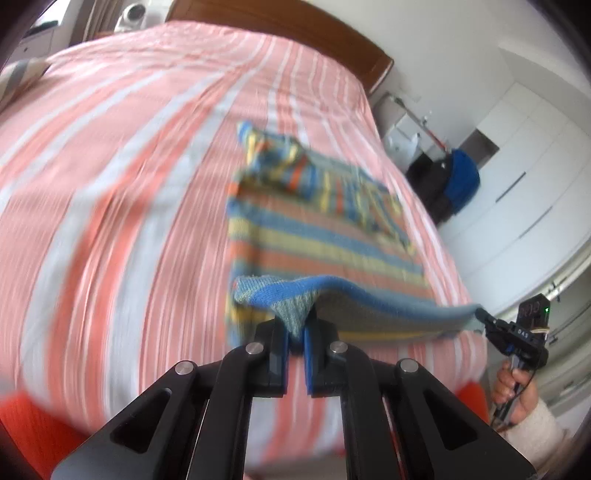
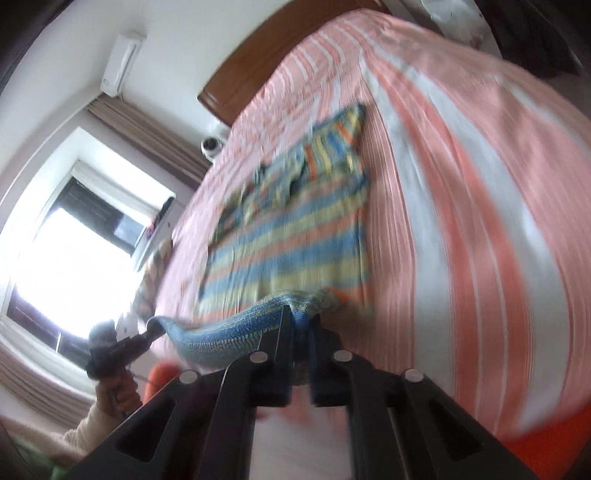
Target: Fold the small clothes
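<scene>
A small knitted sweater (image 1: pixel 317 236) with blue, yellow and orange stripes lies on the bed, sleeves bunched at its far end. Its near hem (image 1: pixel 369 291) is lifted off the bedspread and stretched between both grippers. My left gripper (image 1: pixel 295 328) is shut on the hem's left corner. The right gripper (image 1: pixel 484 317) shows at the right of the left wrist view, pinching the other corner. In the right wrist view, my right gripper (image 2: pixel 301 325) is shut on the sweater (image 2: pixel 295 229) at its hem corner, and the left gripper (image 2: pixel 151 332) holds the far end of the hem (image 2: pixel 221 328).
The bed carries a pink and white striped bedspread (image 1: pixel 129 184) with a wooden headboard (image 1: pixel 295 26) behind. White wardrobes (image 1: pixel 524 184) and a blue garment (image 1: pixel 461 177) stand right of the bed. A bright window (image 2: pixel 62 258) shows left. A hand (image 1: pixel 513 384) in a cream sleeve grips the right handle.
</scene>
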Tool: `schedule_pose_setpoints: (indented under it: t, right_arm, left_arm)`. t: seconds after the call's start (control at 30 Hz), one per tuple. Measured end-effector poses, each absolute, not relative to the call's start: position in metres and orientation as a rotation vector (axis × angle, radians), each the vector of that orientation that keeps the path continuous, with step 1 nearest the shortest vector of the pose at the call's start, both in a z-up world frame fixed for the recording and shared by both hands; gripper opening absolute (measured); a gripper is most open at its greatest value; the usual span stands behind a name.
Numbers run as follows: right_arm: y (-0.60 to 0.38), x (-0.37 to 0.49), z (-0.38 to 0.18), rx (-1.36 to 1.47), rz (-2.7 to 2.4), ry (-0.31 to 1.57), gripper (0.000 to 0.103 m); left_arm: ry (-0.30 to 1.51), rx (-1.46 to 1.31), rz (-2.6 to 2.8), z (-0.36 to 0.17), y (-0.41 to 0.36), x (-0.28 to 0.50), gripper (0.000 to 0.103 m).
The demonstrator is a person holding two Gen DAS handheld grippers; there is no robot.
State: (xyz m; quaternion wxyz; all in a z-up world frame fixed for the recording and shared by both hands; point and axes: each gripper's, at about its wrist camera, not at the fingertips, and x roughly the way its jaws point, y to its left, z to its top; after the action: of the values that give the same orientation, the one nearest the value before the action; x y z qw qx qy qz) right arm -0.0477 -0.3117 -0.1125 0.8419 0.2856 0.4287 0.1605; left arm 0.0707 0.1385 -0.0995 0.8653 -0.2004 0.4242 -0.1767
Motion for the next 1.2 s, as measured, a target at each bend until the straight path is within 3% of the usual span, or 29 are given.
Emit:
schedule_pose_setpoints:
  t: [0.37, 0.67, 0.7, 0.77, 0.8, 0.83, 0.9, 0.93, 0.97, 1.2]
  right_arm:
    - [-0.318, 0.168, -0.113, 0.551, 0.242, 0.869, 0.006]
    - [-0.328, 0.274, -0.145, 0.561, 0.163, 0.918, 0.006]
    - [-0.327, 0.280, -0.150, 0.556, 0.158, 0.928, 0.006]
    - [-0.327, 0.292, -0.162, 0.576, 0.148, 0.933, 0.007]
    - [-0.328, 0.298, -0.166, 0.608, 0.150, 0.933, 0.008]
    - [-0.331, 0.300, -0.170, 0.646, 0.145, 0.926, 0.011]
    - [-0.339, 0.300, -0.173, 0.715, 0.127, 0.890, 0.033]
    - [-0.342, 0.296, -0.170, 0.721, 0.111, 0.867, 0.054]
    - [-0.344, 0.291, -0.163, 0.716, 0.092, 0.823, 0.060]
    - [-0.282, 0.282, -0.131, 0.429, 0.349, 0.938, 0.060]
  left_arm:
    - [0.842, -0.350, -0.251, -0.098, 0.112, 0.273, 0.004]
    - [0.932, -0.310, -0.166, -0.136, 0.107, 0.366, 0.005]
    - [0.945, -0.309, -0.152, -0.140, 0.106, 0.372, 0.009]
    - [0.972, -0.292, -0.096, -0.149, 0.107, 0.385, 0.033]
    - [0.974, -0.307, -0.098, -0.151, 0.108, 0.388, 0.062]
    - [0.965, -0.328, -0.096, -0.152, 0.111, 0.391, 0.085]
    - [0.942, -0.342, -0.077, -0.147, 0.117, 0.391, 0.091]
    - [0.937, -0.348, -0.076, -0.145, 0.120, 0.391, 0.091]
    - [0.935, -0.357, -0.078, -0.143, 0.125, 0.389, 0.092]
    - [0.965, -0.300, -0.140, -0.139, 0.116, 0.356, 0.094]
